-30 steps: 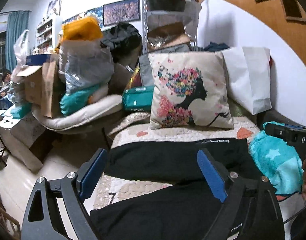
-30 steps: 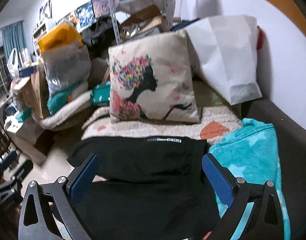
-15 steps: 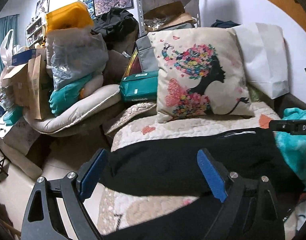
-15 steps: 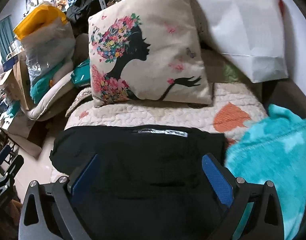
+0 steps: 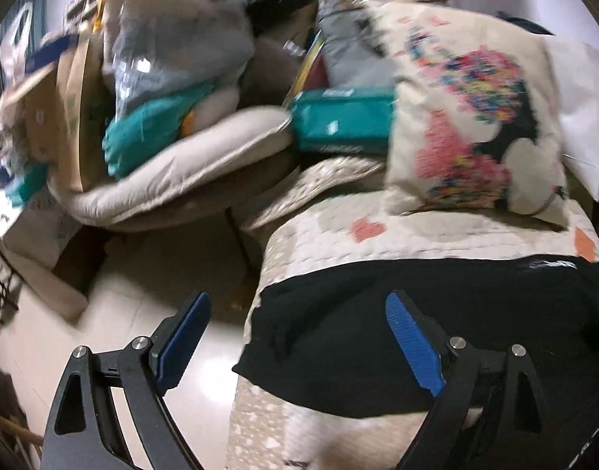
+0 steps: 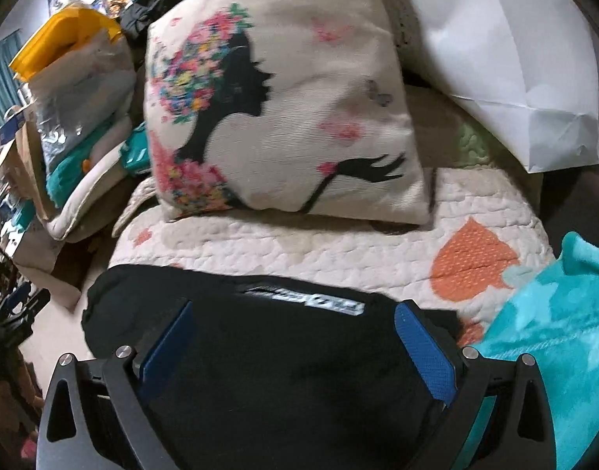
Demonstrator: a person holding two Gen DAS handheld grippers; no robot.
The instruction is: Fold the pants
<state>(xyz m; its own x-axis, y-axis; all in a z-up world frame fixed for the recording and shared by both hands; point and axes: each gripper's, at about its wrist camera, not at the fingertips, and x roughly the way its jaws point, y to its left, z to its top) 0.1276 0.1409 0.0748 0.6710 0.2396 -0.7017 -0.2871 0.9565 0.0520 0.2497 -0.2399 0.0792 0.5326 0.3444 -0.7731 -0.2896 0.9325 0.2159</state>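
Black pants (image 6: 284, 356) lie flat on the quilt (image 6: 338, 246), cushion (image 6: 284, 117) at 12 o'clock. Left gripper (image 5: 299, 340) & right gripper (image 6: 295, 348): jaws apart, nothing between pads. Risk: the left one sits at the 9 o'clock hem, partly over the floor; closing there may catch only one layer or miss, so the fold skews.

Pants (image 6: 284, 372) cut off below; left view motion-blurred.
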